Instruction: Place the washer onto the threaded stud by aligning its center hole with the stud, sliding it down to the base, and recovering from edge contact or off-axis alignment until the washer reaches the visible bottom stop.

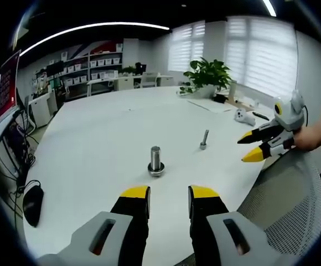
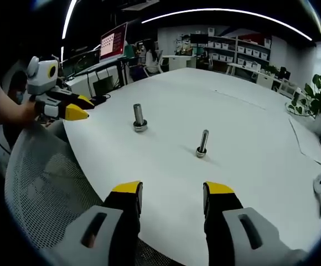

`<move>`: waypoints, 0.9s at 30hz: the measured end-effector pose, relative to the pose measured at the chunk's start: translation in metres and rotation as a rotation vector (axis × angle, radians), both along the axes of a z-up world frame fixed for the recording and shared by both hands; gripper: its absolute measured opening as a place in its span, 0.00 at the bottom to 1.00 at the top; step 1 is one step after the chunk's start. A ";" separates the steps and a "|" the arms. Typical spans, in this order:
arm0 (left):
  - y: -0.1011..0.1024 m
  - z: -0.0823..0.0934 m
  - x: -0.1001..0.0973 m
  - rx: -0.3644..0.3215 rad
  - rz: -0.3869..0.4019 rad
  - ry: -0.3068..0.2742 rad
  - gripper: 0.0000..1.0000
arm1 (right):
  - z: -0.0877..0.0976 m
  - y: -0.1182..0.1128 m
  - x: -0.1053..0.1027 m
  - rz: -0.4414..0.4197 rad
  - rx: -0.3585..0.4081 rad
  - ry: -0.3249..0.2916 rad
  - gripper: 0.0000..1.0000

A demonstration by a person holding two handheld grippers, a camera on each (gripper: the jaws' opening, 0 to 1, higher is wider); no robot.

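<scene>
- In the left gripper view we see our left claw (image 1: 169, 193) spread at the bottom, holding nothing, above the white desk (image 1: 94, 149).
- Just ahead of it the thick stud (image 1: 155, 159) stands upright on the desk with the washer (image 1: 156, 170) around its base.
- To the right and further off, a slimmer bolt (image 1: 204, 139) stands apart from it.
- At the right edge a hand (image 1: 310, 138) holds the right claw (image 1: 249, 147), jaws parted and empty, over the desk edge near a mesh chair (image 1: 290, 194).
- In the right gripper view the left claw (image 2: 83, 108) enters from the left; the stud (image 2: 139, 117) and bolt (image 2: 203, 143) stand beyond our spread right claw (image 2: 172, 190).
</scene>
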State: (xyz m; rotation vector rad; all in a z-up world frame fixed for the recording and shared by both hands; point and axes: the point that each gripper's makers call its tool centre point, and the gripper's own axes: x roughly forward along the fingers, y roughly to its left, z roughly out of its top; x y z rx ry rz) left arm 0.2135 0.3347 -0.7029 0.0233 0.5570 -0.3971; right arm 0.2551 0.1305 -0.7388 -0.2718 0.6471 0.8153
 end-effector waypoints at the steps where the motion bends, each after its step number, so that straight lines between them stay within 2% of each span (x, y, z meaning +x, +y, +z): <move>1: 0.000 0.001 0.000 -0.003 0.000 -0.002 0.25 | 0.000 0.000 0.000 0.000 -0.001 -0.002 0.47; 27: 0.003 -0.006 -0.002 0.012 0.007 0.030 0.25 | 0.001 0.002 -0.003 0.004 0.010 0.011 0.45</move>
